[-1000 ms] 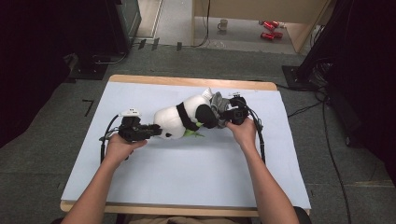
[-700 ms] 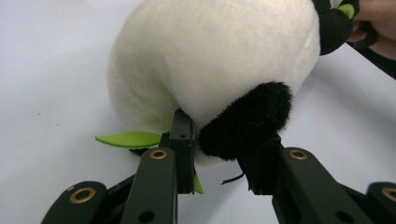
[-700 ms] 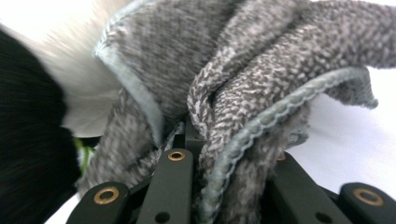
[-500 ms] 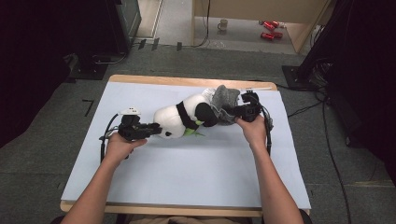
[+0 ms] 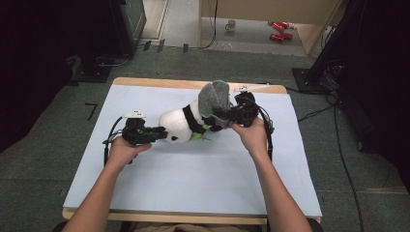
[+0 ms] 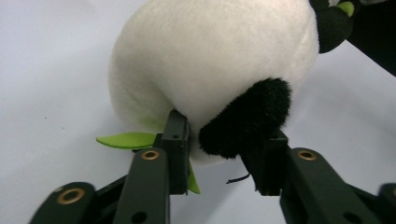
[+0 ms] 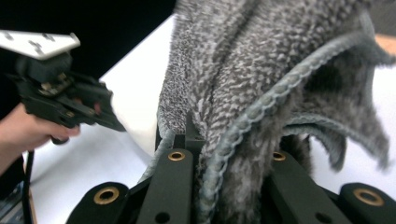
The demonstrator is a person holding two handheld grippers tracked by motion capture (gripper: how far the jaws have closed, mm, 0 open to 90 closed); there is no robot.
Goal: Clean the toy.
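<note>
A white and black panda plush [image 5: 181, 124] lies on its side in the middle of the table, green leaves under it. My left gripper [image 5: 153, 133] is shut on the plush's black ear [image 6: 245, 119] at the head end; its jaws pinch the ear from both sides [image 6: 223, 156]. A grey fuzzy cloth [image 5: 214, 100] with a blue-grey hem is lifted over the plush's far end. My right gripper [image 5: 227, 116] is shut on that cloth [image 7: 261, 84], whose folds fall between and over the jaws [image 7: 229, 161].
A pale blue sheet [image 5: 193, 179] covers the wooden table [image 5: 159, 83]. Cables trail from both grippers. On the floor beyond the table stand a mug [image 5: 231, 25] and red cans [image 5: 279, 26]. Dark equipment flanks the table on both sides.
My right gripper has raised the grey cloth up off the plush's far end and drawn it to the right. The left gripper has kept its hold on the plush's ear.
</note>
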